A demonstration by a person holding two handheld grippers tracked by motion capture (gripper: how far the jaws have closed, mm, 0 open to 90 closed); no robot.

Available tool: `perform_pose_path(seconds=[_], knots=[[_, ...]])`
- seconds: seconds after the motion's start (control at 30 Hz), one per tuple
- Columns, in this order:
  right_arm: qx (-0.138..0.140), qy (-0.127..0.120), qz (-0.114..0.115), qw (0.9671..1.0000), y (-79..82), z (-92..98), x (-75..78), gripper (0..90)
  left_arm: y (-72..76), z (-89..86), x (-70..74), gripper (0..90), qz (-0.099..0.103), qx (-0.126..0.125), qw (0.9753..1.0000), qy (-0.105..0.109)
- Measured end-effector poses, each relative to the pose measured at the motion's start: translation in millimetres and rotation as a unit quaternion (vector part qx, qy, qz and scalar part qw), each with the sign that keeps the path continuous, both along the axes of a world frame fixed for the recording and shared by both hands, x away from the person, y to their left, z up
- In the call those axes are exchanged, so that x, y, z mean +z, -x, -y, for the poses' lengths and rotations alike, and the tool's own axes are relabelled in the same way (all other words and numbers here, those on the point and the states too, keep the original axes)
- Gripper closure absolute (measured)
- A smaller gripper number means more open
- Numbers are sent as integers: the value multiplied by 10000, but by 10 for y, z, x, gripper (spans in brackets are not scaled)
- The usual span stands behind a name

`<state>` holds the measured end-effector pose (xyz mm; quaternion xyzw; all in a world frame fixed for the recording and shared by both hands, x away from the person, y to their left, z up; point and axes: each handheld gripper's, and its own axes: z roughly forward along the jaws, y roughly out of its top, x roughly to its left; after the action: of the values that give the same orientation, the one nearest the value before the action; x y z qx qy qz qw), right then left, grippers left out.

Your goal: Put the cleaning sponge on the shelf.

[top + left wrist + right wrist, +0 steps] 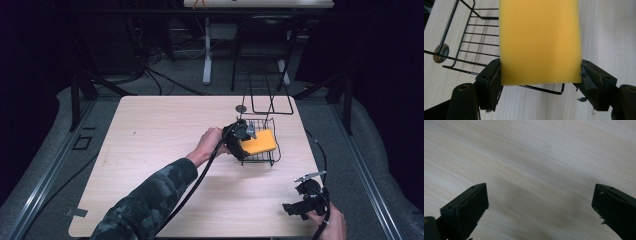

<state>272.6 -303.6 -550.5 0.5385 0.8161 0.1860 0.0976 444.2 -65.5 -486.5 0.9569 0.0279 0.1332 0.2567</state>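
A yellow sponge (258,141) (540,42) hangs just over a black wire basket (272,159) (481,33) on the right half of the wooden table (160,150). My left gripper (245,140) (540,75) is shut on the sponge's near end, and both jaws press against its sides. A hand and a camouflage sleeve reach to it from the bottom left. My right gripper (301,203) (540,202) sits low near the table's front right corner. Its jaws stand wide apart over bare wood with nothing between them.
A tall black wire frame (270,102) stands just behind the basket at the table's far edge. Beside it lies a small dark round disc (241,108) (441,52). Cables trail from both grippers across the table. Another table's legs stand beyond.
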Motion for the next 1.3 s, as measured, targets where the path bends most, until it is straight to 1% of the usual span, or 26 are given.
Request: perform_pose_path(seconds=[0.03, 0.07, 0.2, 0.23, 0.3, 0.37, 0.47, 0.53, 0.57, 0.6, 0.63, 0.7, 0.77, 0.8, 0.83, 0.9, 1.0, 1.07, 1.17, 1.2, 1.27, 1.3], knots=[[-10, 2, -1, 10000, 1, 2, 0, 2, 0, 12, -15, 264, 29, 21, 10000, -17], [-18, -3, -1, 10000, 2, 2, 1, 2, -10, 23, -27, 263, 22, -20, 10000, -79], [-28, 6, -20, 10000, 6, 4, 5, 2, -33, 61, -64, 261, 14, -101, 9998, -185], [-21, 8, -21, 10000, 6, 5, 3, 2, -40, 72, -68, 260, 20, -131, 9996, -243], [-17, 6, -23, 10000, 7, 4, 2, 2, -49, 94, -86, 258, 31, -137, 9994, -313], [-12, 4, -22, 10000, 7, 3, 1, 2, -53, 99, -95, 256, 23, -146, 9994, -303], [2, 4, -17, 10000, 8, 4, -2, 3, -72, 124, -117, 254, 15, -180, 9990, -410], [0, 1, -27, 10000, 7, 2, -3, 3, -73, 136, -138, 250, -43, -182, 9988, -453], [4, -11, -24, 10000, 8, 3, -2, 3, -78, 141, -147, 248, -41, -193, 9987, -470], [21, -16, -15, 10000, 7, 6, -2, 2, -80, 144, -157, 245, -88, -184, 9987, -464], [19, -19, -15, 10000, 8, 5, -1, 2, -82, 147, -159, 242, -38, -175, 9986, -497], [36, -11, -12, 10000, 6, 7, -4, 3, -92, 149, -167, 231, -98, -142, 9987, -477], [23, -13, -25, 10000, 7, 4, -4, 3, -93, 148, -163, 201, -55, -76, 9989, -465], [32, -9, -18, 10000, 7, 6, -5, 3, -96, 147, -161, 180, -66, -62, 9989, -456], [33, -13, -15, 10000, 7, 7, -5, 3, -96, 147, -163, 161, -24, -34, 9989, -467], [33, -12, -17, 10000, 7, 7, -4, 3, -98, 141, -160, 143, -45, -9, 9991, -431], [31, -12, -16, 10000, 8, 6, -3, 2, -98, 125, -153, 105, -69, 91, 9994, -315], [31, -14, -15, 10000, 9, 7, -2, 2, -93, 110, -136, 77, -61, 144, 9995, -288], [25, 3, -38, 10000, 10, 11, 4, 3, -79, 76, -99, 64, -73, 227, 9995, -204], [25, 4, -37, 10000, 10, 11, 4, 3, -75, 60, -84, 58, -105, 234, 9996, -152], [31, 8, -23, 10000, 11, 13, 6, 3, -62, 29, -50, 46, -101, 297, 9995, -49], [15, -3, -21, 10000, 11, 11, 7, 3, -64, 4, -21, 44, -80, 278, 9995, -85]])
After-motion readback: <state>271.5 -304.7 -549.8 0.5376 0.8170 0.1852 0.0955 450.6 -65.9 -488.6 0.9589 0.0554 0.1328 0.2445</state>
